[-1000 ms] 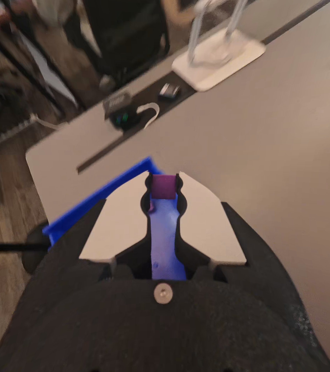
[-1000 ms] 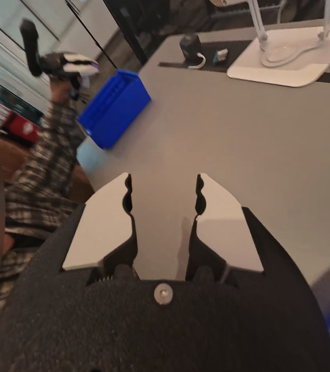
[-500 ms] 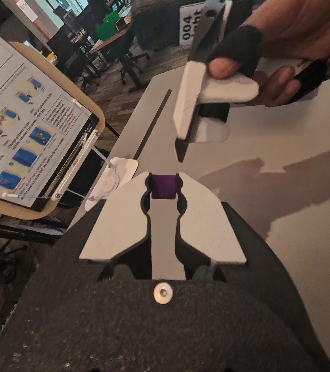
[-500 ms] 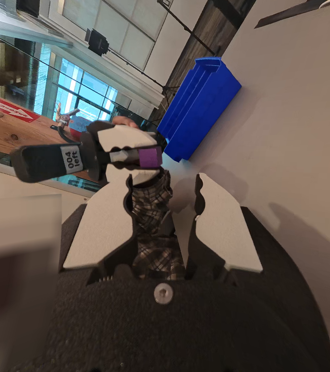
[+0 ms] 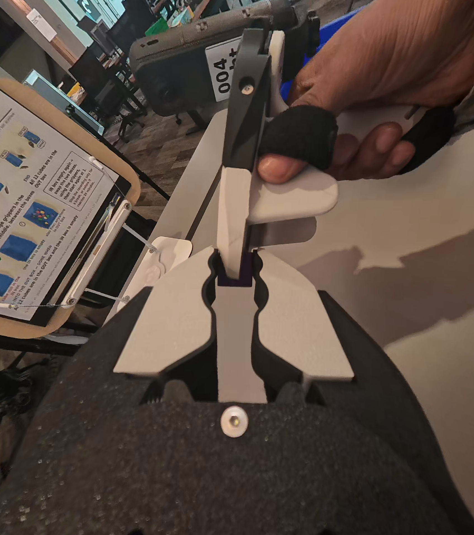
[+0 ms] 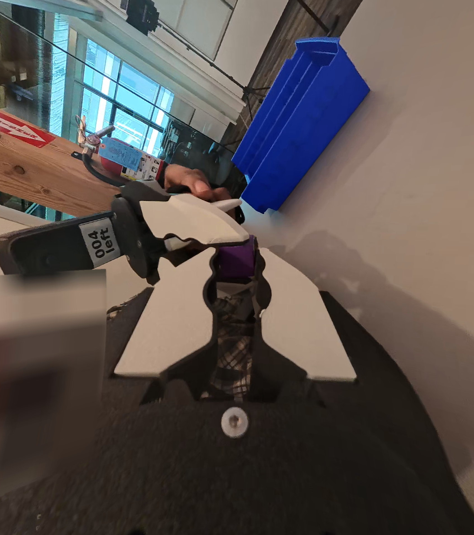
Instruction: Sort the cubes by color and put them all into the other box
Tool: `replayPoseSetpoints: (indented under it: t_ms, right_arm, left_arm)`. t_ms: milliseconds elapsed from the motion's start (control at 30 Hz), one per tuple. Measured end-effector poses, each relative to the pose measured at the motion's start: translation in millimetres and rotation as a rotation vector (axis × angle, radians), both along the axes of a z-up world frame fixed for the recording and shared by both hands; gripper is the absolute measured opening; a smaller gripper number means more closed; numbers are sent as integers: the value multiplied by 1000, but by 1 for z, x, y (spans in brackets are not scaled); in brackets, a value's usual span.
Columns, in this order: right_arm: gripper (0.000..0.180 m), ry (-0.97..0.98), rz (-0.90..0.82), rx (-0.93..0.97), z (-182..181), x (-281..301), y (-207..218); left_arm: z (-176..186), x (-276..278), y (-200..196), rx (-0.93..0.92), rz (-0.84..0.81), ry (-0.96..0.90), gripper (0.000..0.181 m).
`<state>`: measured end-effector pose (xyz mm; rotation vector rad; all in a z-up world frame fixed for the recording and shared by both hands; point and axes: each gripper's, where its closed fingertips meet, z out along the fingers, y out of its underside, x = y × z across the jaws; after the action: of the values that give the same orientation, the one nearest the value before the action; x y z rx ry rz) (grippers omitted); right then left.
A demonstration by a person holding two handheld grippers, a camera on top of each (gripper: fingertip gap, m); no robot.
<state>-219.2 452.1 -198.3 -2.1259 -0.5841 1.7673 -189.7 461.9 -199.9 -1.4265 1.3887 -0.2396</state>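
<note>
Beyond the right claw [image 6: 235,265] and off to its upper right, the blue box [image 6: 302,127] sits on the grey worktop [image 6: 421,202], well apart. Both claws meet in the air above it at one purple cube [image 6: 234,260]: the left claw [image 5: 234,270] clamps it at its tips, and the right claw's jaws close around the same cube crosswise, seemingly gripping, a hand-over between equally near claws.

Writing on: printed sheet [image 5: 27,217]; sticker [image 5: 224,72] on right gripper [image 6: 235,260]; label [image 6: 101,240] on left gripper [image 5: 235,269]; red sign [image 6: 7,127] on beam [image 6: 27,173].
</note>
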Motion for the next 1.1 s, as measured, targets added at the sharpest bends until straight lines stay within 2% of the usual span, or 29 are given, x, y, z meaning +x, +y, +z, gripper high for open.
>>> replayPoseSetpoints:
  t_ms: [233,400,467,533,600,667,767,867,967,1000,1033,1100]
  right_arm:
    - [22,-111,-48,90,-1,18,6]
    - [22,-133,-107,120,3,49,13]
    - [22,-209,-185,171,4,90,20]
    - [22,-380,-323,230,-1,161,32]
    - [22,-618,-496,267,-15,255,38]
    - [22,-857,-623,221,-37,348,27]
    - [23,-1058,-689,75,-84,436,-4]
    - [23,-1107,-681,-63,-127,469,-24]
    - [24,-1168,-655,-139,-153,483,-33]
    - [33,-1194,-657,-148,-155,486,-34]
    - [55,-1240,-675,-137,-153,491,-34]
    - [63,-1281,-699,-57,-137,491,-30]
  left_arm:
    - [3,15,1,-68,-30,-89,24]
    - [6,16,-3,-166,-37,-146,65]
    - [0,5,-12,-239,-54,-161,82]
    - [-11,-15,-23,-317,-59,-154,91]
    - [-20,-39,-31,-359,-46,-164,91]
    - [-27,-62,-35,-383,-25,-183,90]
    - [-39,-85,-40,-445,-3,-184,85]
    - [-47,-98,-35,-455,33,-176,81]
    - [-49,-106,-34,-452,64,-162,79]
    - [-49,-111,-33,-441,81,-152,79]
    - [-48,-118,-30,-426,108,-141,79]
    - [-47,-142,-22,-394,175,-110,78]
